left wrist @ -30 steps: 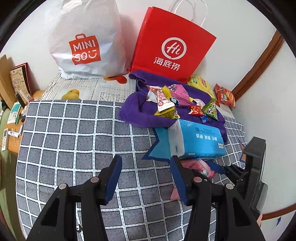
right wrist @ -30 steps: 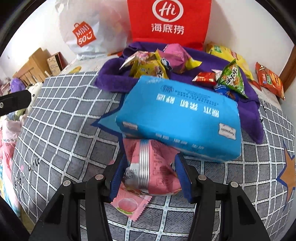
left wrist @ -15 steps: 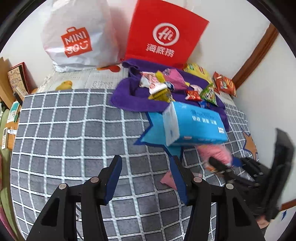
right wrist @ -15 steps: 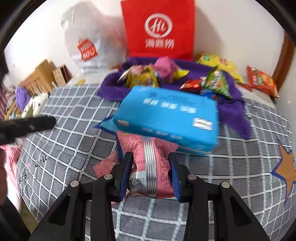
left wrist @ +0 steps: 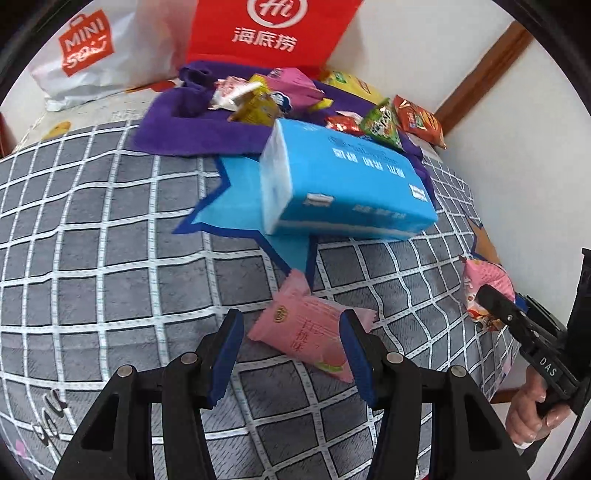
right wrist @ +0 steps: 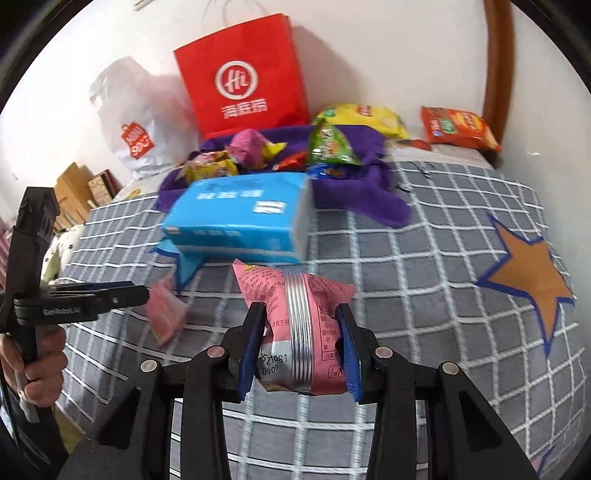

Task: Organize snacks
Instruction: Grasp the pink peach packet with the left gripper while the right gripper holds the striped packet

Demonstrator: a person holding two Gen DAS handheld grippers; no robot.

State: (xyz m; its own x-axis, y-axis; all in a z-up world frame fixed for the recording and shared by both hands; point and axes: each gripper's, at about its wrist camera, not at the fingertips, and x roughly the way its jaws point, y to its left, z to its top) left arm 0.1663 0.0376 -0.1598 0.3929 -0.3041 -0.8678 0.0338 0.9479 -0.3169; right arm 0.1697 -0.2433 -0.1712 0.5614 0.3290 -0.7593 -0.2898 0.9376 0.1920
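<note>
Right gripper (right wrist: 301, 352) is clamping the pink snack bag (right wrist: 295, 328) above the bed (right wrist: 424, 258). Left gripper (left wrist: 291, 356), jaws apart, is straddling the flat pink packet (left wrist: 308, 332); centre it, then close gently.

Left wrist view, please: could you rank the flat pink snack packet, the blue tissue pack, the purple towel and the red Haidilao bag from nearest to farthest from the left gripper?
Measured from the left gripper:
1. Flat pink snack packet, lying between the open fingers.
2. Blue tissue pack, ahead, slightly right.
3. Purple towel, beyond it, under the loose snacks.
4. Red Haidilao bag, upright by the wall.
</note>
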